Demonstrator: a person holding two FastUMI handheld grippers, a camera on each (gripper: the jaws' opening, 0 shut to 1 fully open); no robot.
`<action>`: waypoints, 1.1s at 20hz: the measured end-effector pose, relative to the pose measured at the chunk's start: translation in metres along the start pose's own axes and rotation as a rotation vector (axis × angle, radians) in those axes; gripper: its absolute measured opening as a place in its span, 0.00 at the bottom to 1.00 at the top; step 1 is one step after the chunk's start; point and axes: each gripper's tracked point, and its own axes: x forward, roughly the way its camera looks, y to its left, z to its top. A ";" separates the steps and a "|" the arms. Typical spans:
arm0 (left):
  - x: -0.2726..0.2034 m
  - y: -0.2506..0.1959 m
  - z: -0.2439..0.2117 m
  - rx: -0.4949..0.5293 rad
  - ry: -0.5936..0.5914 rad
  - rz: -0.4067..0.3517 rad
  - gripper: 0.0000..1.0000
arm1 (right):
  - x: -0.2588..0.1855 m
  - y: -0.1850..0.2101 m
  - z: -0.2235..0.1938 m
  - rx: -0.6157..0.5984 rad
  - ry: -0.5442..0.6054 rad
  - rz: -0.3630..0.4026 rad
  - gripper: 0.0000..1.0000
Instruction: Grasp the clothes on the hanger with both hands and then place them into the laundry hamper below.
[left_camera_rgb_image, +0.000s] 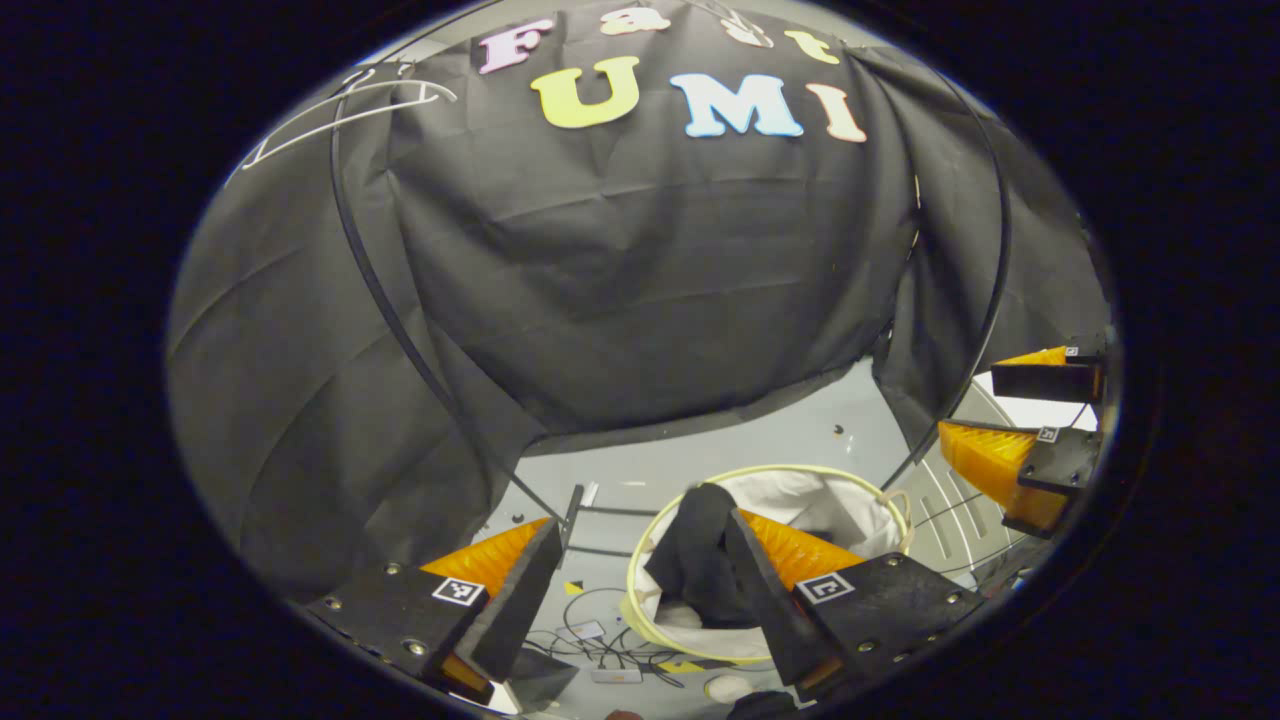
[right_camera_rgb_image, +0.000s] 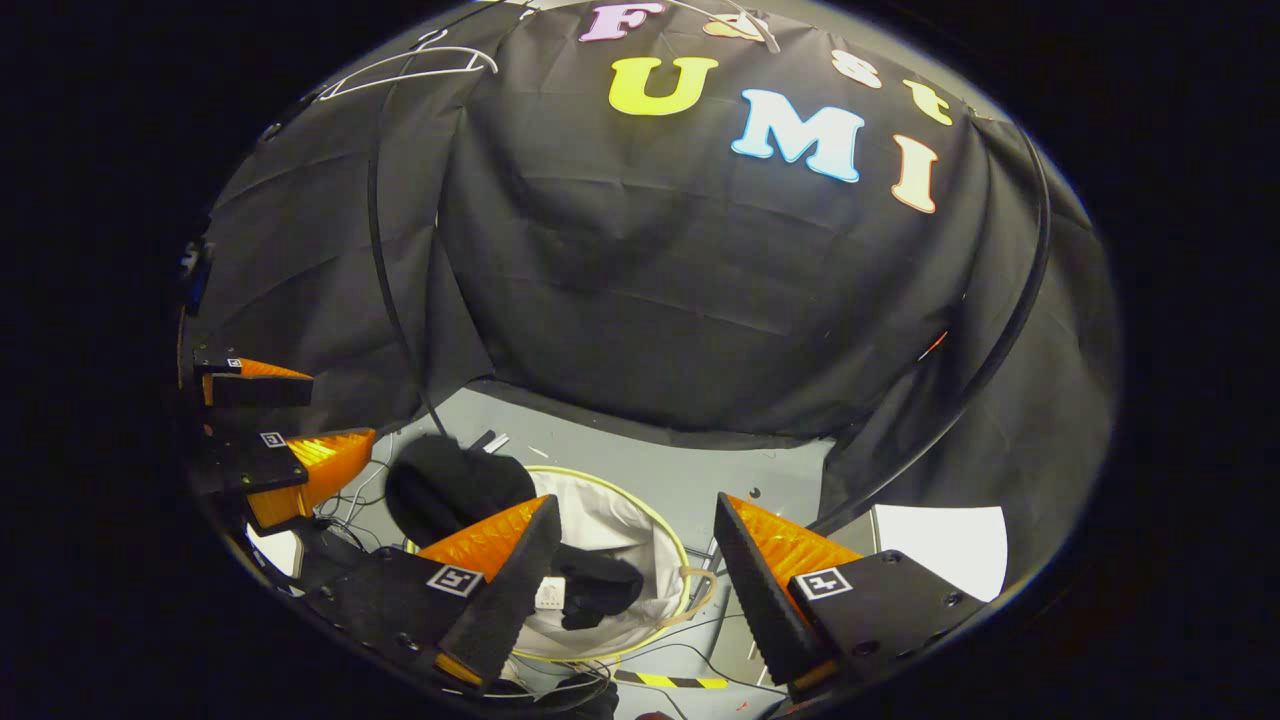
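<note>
A: Where is the clothing?

B: In the left gripper view, a dark garment (left_camera_rgb_image: 700, 560) hangs over the near rim of the laundry hamper (left_camera_rgb_image: 880, 500) — a round hamper with a pale rim and a white lining, standing on the grey floor (left_camera_rgb_image: 700, 450) below. Part of the cloth lies inside, part drapes over the edge. The right gripper view shows the same dark cloth partly bunched on the hamper's far-left rim and partly lying inside on the white lining.

A: And the left gripper?

B: The left gripper (left_camera_rgb_image: 640, 560) hangs above the hamper with its jaws spread wide. The garment sits close against the inner face of one finger, but nothing is pinched between the two. In the right gripper view it appears at the left edge, again parted.

A: The right gripper?

B: The right gripper (right_camera_rgb_image: 635, 545) is also spread wide, holding nothing, with the hamper showing through the gap between its fingers. In the left gripper view it sits at the right edge, jaws apart.

A: Anything else there?

B: A bare white hanger (left_camera_rgb_image: 350, 110) hangs high at the upper left, against the black cloth wall (left_camera_rgb_image: 620, 280). Loose cables (left_camera_rgb_image: 600, 640) lie on the floor beside the hamper, and a white sheet (right_camera_rgb_image: 945, 545) lies on the floor to the right.
</note>
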 end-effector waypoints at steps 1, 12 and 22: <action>-0.009 0.003 0.009 0.010 -0.022 -0.003 0.96 | -0.003 -0.001 0.002 0.006 -0.002 -0.006 0.97; -0.081 0.010 0.096 -0.025 -0.234 -0.001 0.97 | -0.071 -0.030 0.048 0.078 -0.146 -0.060 0.98; -0.206 0.000 0.196 -0.032 -0.487 0.047 0.96 | -0.189 -0.104 0.106 0.144 -0.393 -0.123 0.98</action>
